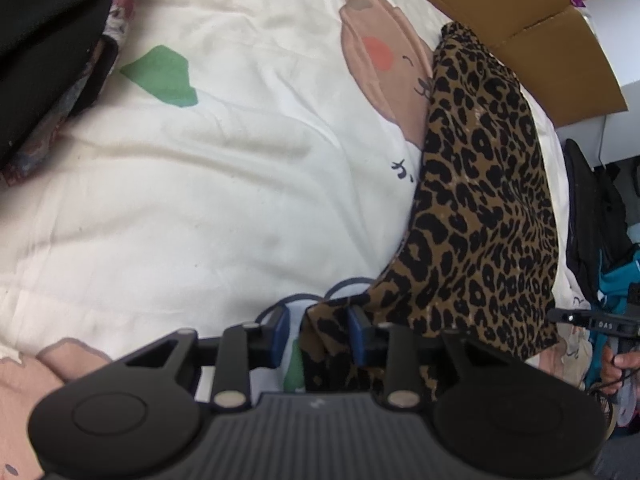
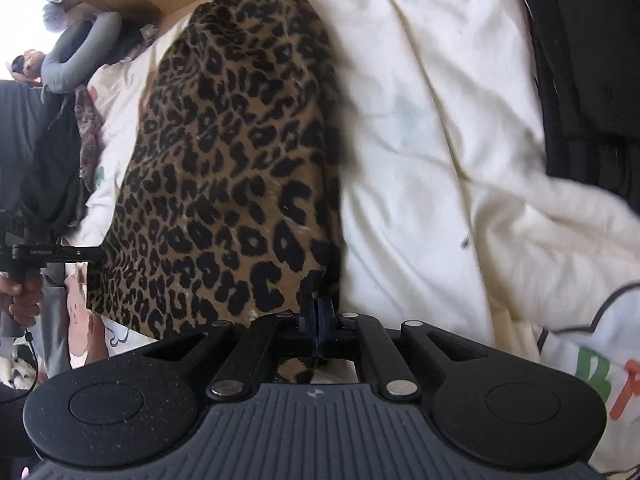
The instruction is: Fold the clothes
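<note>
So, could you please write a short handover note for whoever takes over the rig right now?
Left gripper: part open, leopard-print garment between its fingers, grip uncertain.
Right gripper: shut on the garment's other near corner.
Garment hangs lengthwise over the white printed duvet, far end by the cardboard.
Done: both near corners picked up.
Left: complete the fold, lay it flat, smooth it.

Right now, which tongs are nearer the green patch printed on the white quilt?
Left. Left tongs face the green patch; right tongs sit across the leopard-print cloth, farther away.

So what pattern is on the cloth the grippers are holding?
Leopard print: black spots on brown cloth. The right wrist view shows it best.
</note>
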{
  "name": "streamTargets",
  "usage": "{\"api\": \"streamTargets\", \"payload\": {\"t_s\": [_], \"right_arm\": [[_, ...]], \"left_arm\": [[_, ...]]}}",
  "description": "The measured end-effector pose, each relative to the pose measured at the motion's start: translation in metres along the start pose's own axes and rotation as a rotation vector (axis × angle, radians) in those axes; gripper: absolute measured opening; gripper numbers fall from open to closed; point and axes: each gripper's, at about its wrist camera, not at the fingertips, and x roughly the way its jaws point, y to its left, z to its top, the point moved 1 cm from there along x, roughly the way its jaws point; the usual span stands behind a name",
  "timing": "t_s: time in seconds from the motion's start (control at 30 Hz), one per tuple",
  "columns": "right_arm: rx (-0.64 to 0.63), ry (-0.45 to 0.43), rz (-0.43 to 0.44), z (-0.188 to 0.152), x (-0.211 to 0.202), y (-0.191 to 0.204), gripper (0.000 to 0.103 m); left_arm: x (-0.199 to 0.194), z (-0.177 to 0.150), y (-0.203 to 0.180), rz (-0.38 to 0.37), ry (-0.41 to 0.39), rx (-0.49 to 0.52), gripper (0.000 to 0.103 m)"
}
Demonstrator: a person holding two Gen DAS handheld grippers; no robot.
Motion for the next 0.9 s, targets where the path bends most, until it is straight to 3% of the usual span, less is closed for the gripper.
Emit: {"api": "streamTargets", "payload": {"t_s": [0.17,0.37,0.57,0.7,0.9], "right_arm": [[0.018,-0.038,0.018,0.004,-0.014,-0.001,0.003],[0.039,-0.142,0.038,0.033,-0.025,-0.001,0.022],[0.015,-0.212,0.028,0.078,-0.023,0.006,0.024],[-0.017,-0.233,0.02,0.108,-0.015,0.012,0.04],[-0.071,-0.256,0.009,0.153,0.0,0.023,0.04]], "left_arm": [[-0.016,0.011,-0.003,0.01,-0.036,0.011,0.033],[-0.023,0.041,-0.019,-0.004,-0.087,0.042,0.033],[-0.017,0.083,-0.046,-0.028,-0.126,0.092,0.035],[-0.006,0.109,-0.061,-0.032,-0.154,0.12,0.035],[0.011,0.147,-0.084,-0.043,-0.205,0.157,0.038]]}}
